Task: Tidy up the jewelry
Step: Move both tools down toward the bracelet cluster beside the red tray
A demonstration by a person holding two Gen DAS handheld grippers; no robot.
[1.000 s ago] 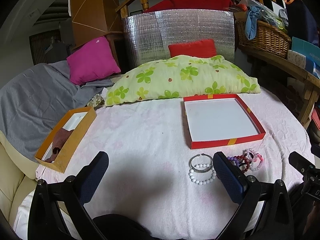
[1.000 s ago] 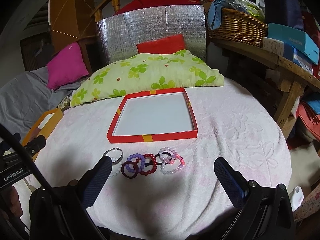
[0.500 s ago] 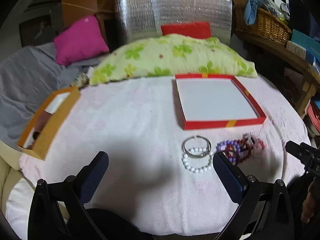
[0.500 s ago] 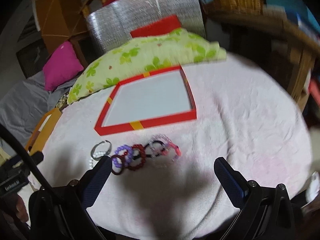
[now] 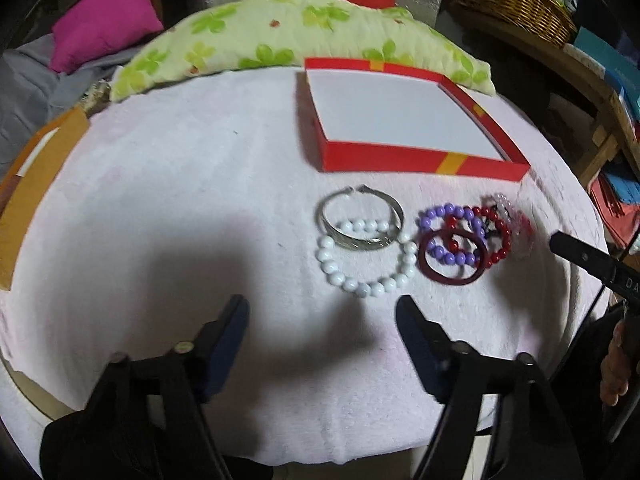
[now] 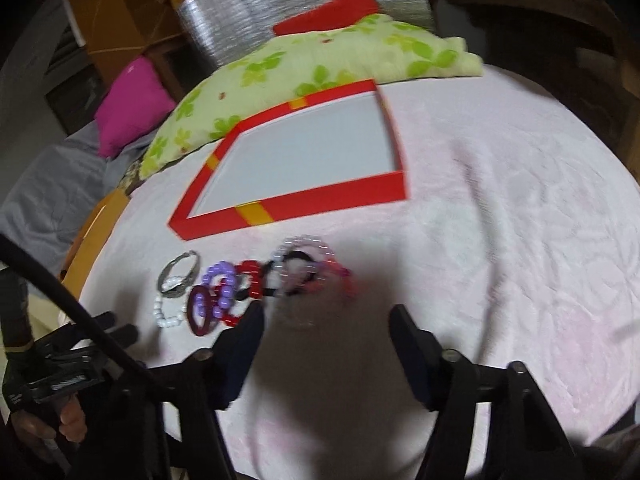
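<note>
While both grippers have dropped toward the bracelets, left gripper and right gripper are closing on nothing, the white bead bracelet just beyond the left fingers.

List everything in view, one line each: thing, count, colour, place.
red box: 1, red with white floor, behind the bracelets
silver bangle: 1, silver, overlapping the white bead bracelet
white bead bracelet: 1, white, nearest the left gripper
other bracelets: tangled cluster, purple, red, maroon, pink; count unclear
orange box: 1, cloth's left edge
pillow: 1, green floral, behind the red box
left gripper: closing, nothing between
right gripper: closing, nothing between
</note>
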